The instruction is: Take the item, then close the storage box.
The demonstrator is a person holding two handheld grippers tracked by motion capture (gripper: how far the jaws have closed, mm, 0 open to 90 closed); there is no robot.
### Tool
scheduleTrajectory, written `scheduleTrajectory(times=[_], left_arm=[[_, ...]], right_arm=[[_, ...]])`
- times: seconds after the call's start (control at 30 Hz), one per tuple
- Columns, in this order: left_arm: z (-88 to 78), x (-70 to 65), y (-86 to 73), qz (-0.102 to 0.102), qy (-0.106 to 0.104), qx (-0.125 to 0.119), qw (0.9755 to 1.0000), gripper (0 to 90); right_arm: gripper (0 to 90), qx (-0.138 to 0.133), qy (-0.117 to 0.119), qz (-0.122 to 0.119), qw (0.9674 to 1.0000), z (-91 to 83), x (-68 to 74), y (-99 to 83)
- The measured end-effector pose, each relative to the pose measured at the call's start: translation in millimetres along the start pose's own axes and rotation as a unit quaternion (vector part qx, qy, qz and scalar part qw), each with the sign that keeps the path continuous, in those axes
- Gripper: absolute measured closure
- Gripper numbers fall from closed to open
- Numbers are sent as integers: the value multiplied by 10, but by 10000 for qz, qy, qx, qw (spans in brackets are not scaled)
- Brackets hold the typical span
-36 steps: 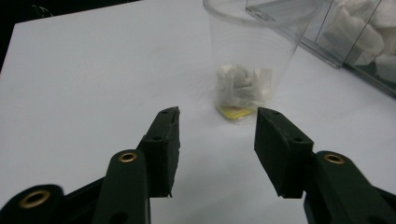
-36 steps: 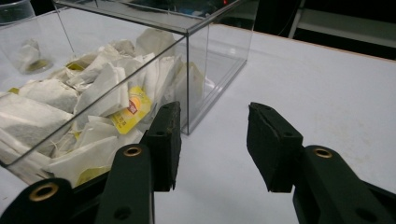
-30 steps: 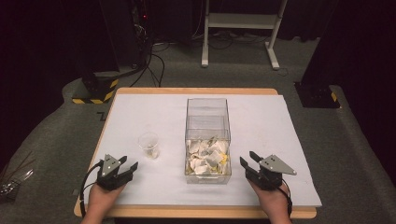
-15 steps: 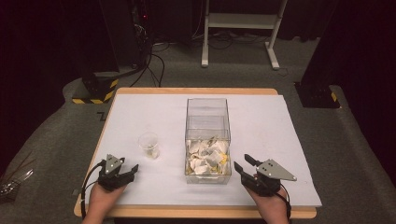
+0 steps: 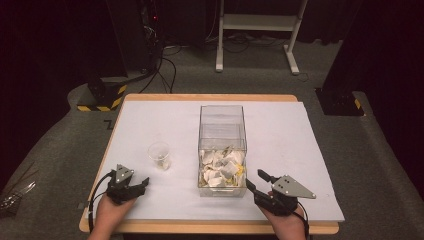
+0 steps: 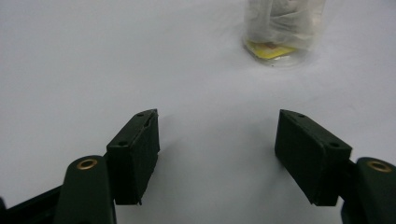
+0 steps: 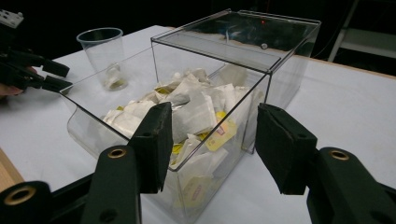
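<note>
Judging handling first: sachets (image 5: 221,167) in clear box (image 5: 222,150) look light, soft, crinkly; we would pinch one at flat middle or corner, gently. Box mid-bench, toward near edge, front part open-topped, rear part lidded, sachets heaped in front part. Plastic cup (image 5: 159,155) left of box, thin, easily tipped, one sachet inside. Left claw (image 5: 141,183) near front-left corner, jaws just opening, wide, nothing between. Right claw (image 5: 255,181) just beside box's near right corner, jaws just opening, empty.
</note>
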State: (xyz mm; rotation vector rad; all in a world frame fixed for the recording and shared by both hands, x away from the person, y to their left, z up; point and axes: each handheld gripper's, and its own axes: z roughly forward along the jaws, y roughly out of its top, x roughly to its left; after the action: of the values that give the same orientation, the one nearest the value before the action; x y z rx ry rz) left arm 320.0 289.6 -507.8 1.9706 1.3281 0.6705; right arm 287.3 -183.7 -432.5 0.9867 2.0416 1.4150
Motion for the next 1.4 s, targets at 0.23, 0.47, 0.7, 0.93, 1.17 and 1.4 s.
scheduleTrajectory(times=[0.23,0.47,0.7,0.93,1.17,1.4], left_arm=[[13,33,7,-114,-111,46,9999,298],[16,31,11,-121,-126,57,9998,293],[48,45,40,-117,-186,81,9997,282],[49,44,39,-103,-197,72,9997,279],[43,38,35,-104,-197,87,9997,277],[41,37,33,-103,-207,89,9997,273]], right_arm=[[411,112,142,15,9998,50,19,-40],[396,199,220,-5,9996,56,48,-77],[395,362,231,-37,9991,67,66,-158],[391,527,246,-87,9983,145,101,-209],[374,646,276,-156,9974,190,114,-272],[356,756,299,-183,9965,257,123,-305]])
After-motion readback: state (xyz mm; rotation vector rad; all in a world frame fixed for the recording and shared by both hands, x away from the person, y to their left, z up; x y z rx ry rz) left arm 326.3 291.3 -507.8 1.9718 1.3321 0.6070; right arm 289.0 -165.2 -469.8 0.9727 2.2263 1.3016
